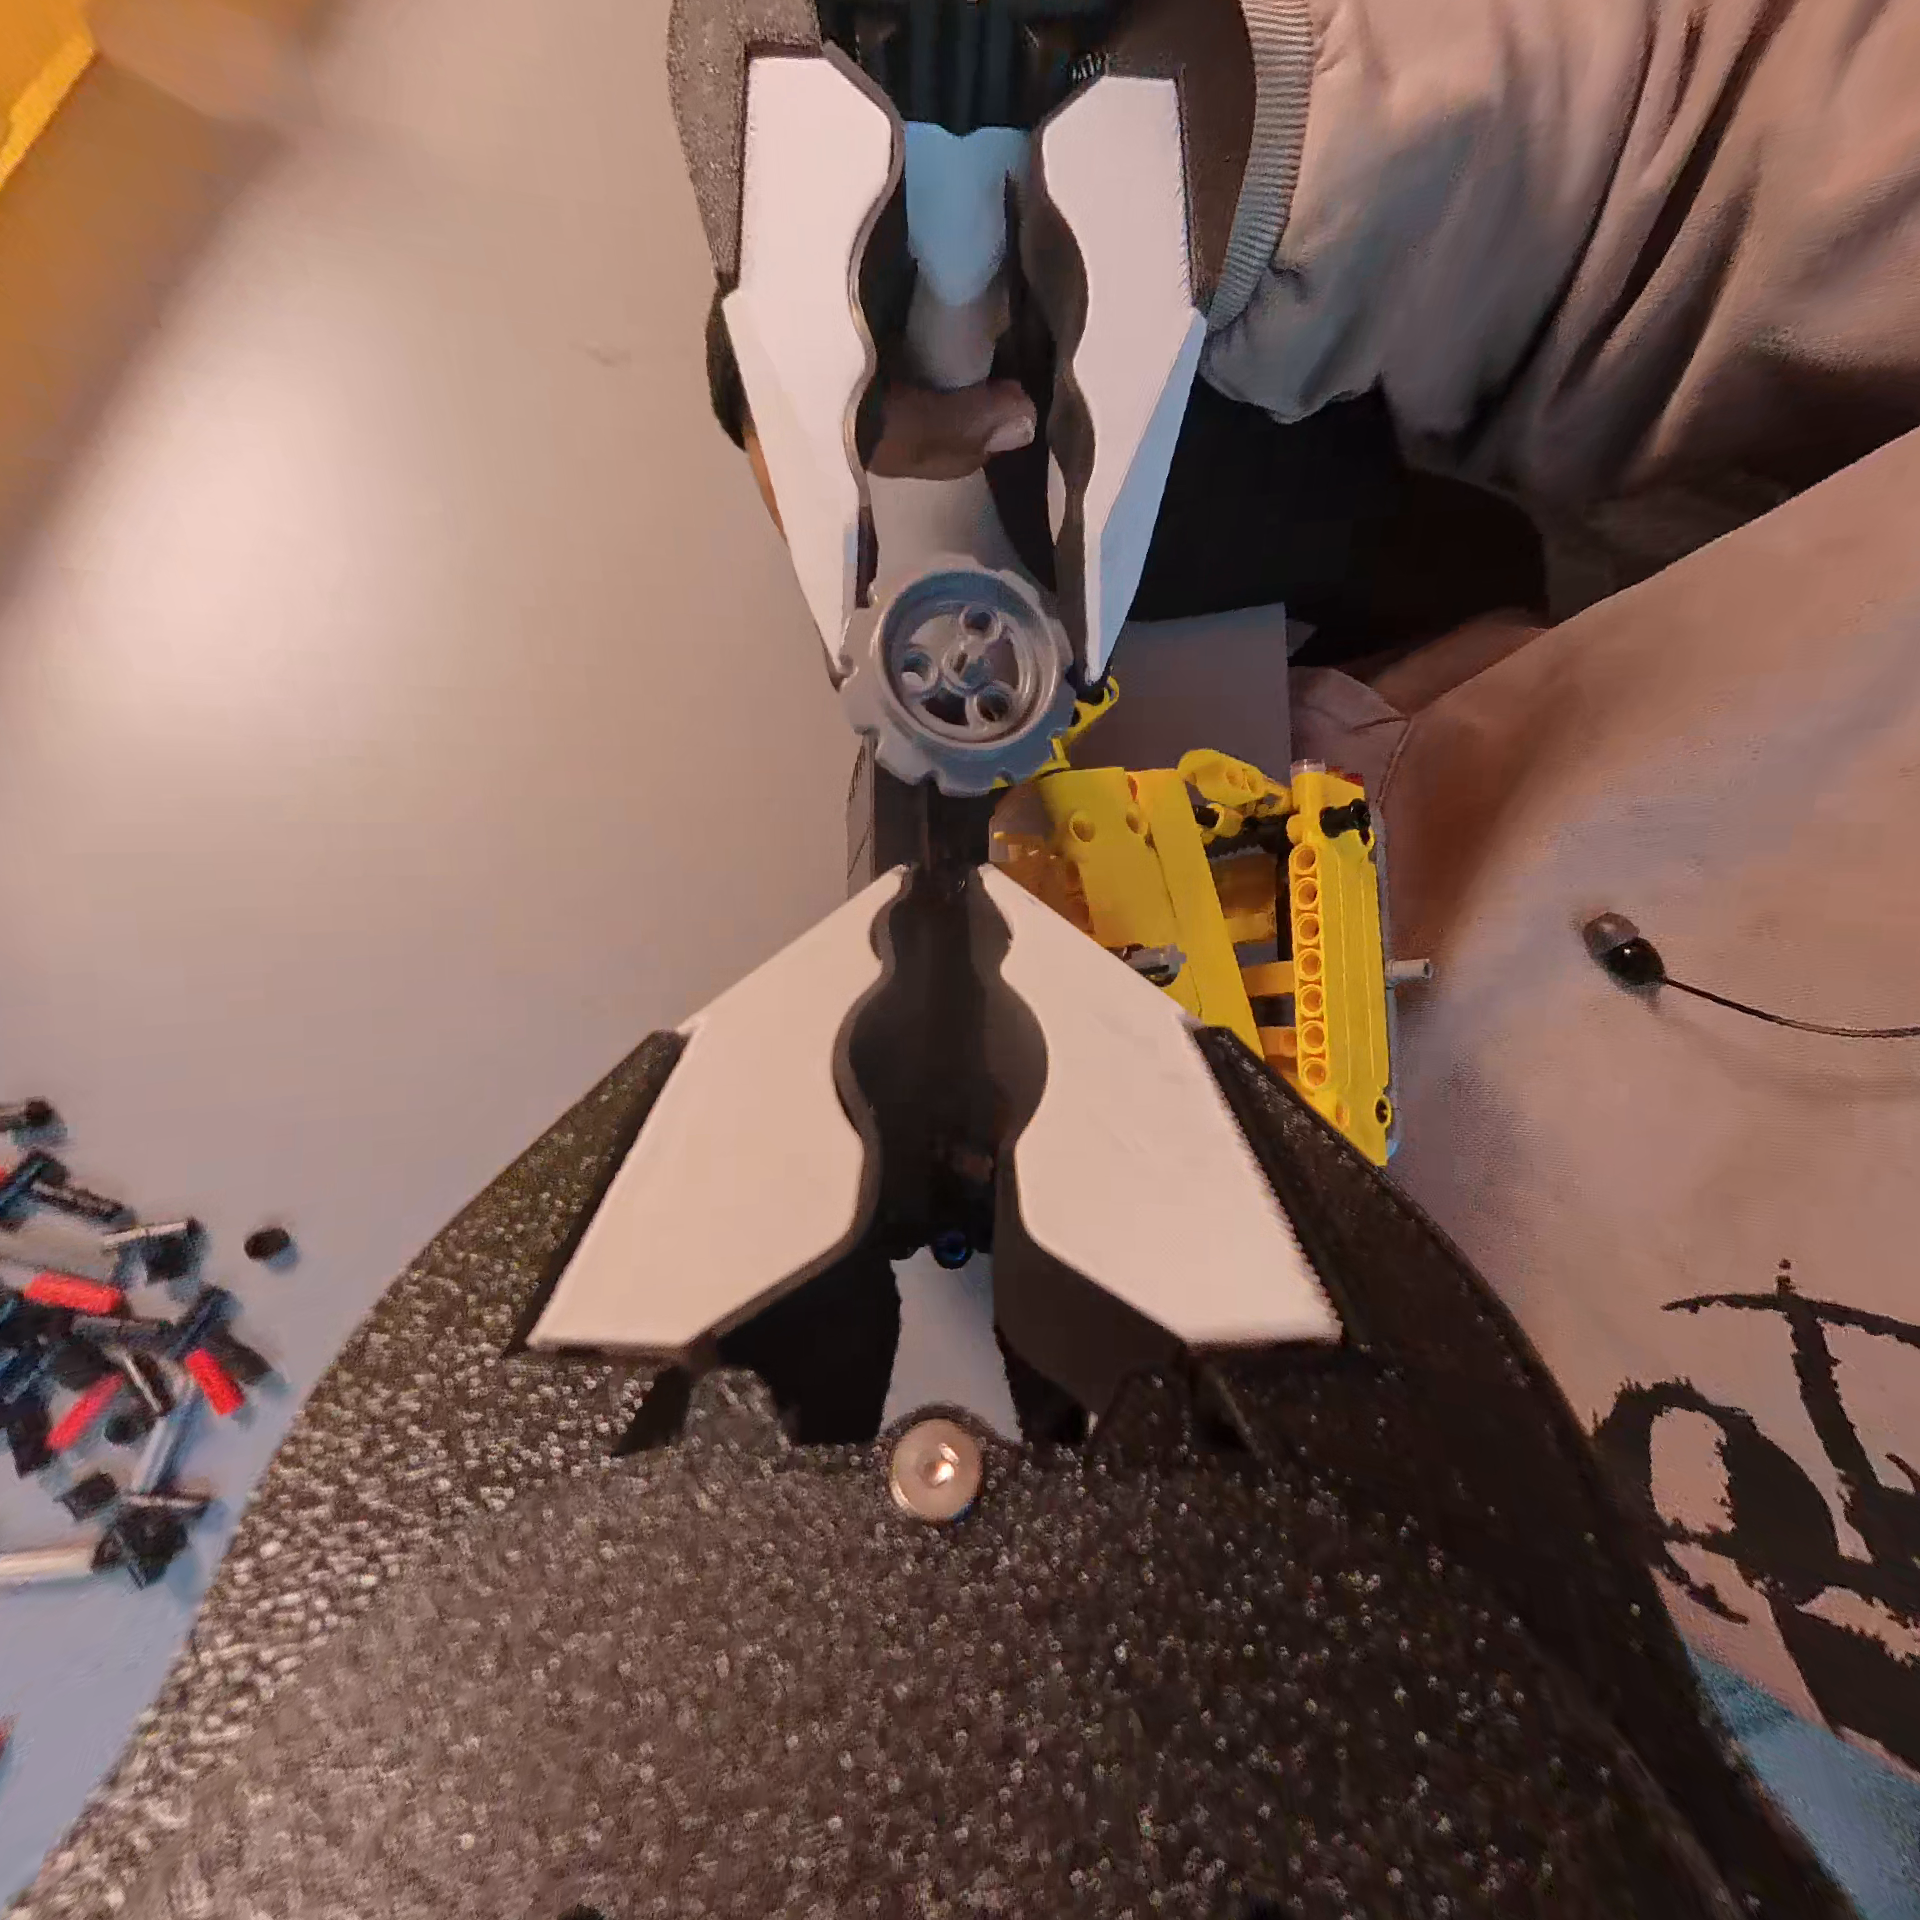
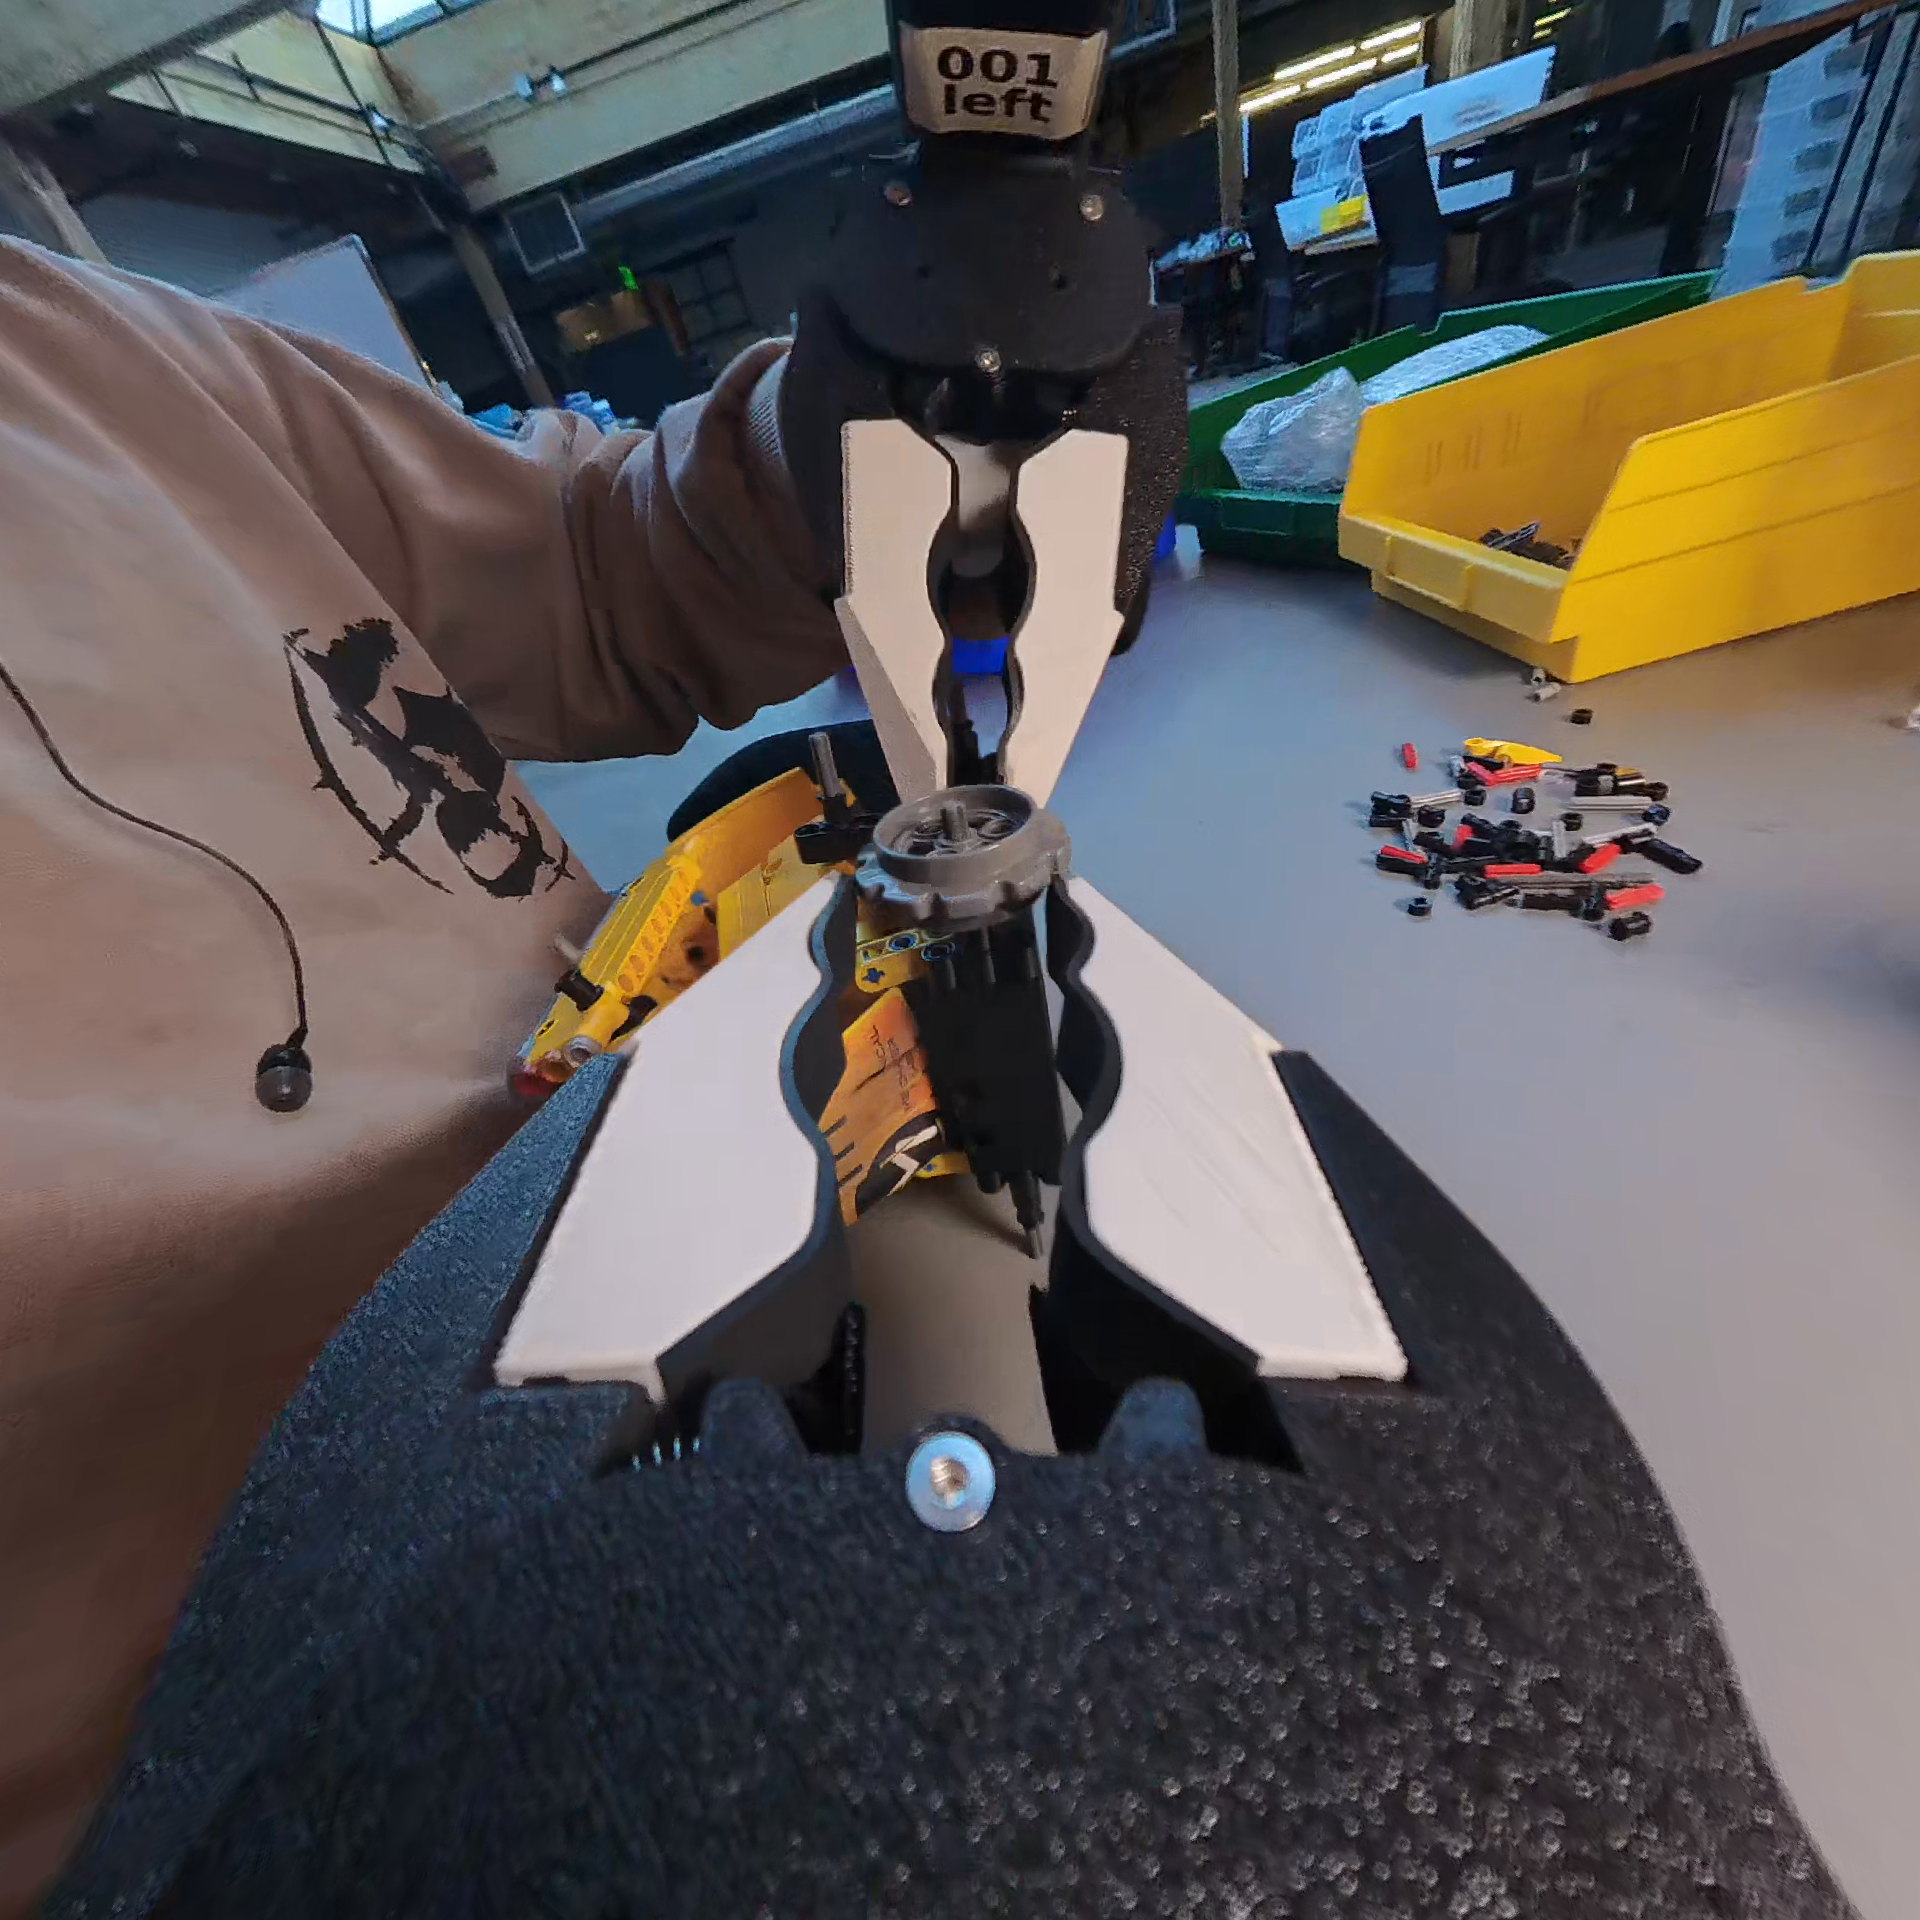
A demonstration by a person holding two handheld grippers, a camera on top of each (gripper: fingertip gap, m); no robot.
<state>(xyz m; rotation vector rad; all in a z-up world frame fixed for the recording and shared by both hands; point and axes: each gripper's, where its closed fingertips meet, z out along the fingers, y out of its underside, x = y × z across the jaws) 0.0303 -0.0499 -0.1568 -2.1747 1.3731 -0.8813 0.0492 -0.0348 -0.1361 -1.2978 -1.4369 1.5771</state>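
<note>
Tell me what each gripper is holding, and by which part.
Right gripper: the grey toothed wheel, pinched across its rim. Left gripper: a black part of the yellow model, just beside the wheel.

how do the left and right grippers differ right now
The right gripper clamps the grey wheel by its rim; the left gripper pinches the thin black shaft next to that wheel. The right gripper's jaws stand wide apart, the left gripper's nearly closed. Both have white fingers and meet at the same yellow toy model.
</note>
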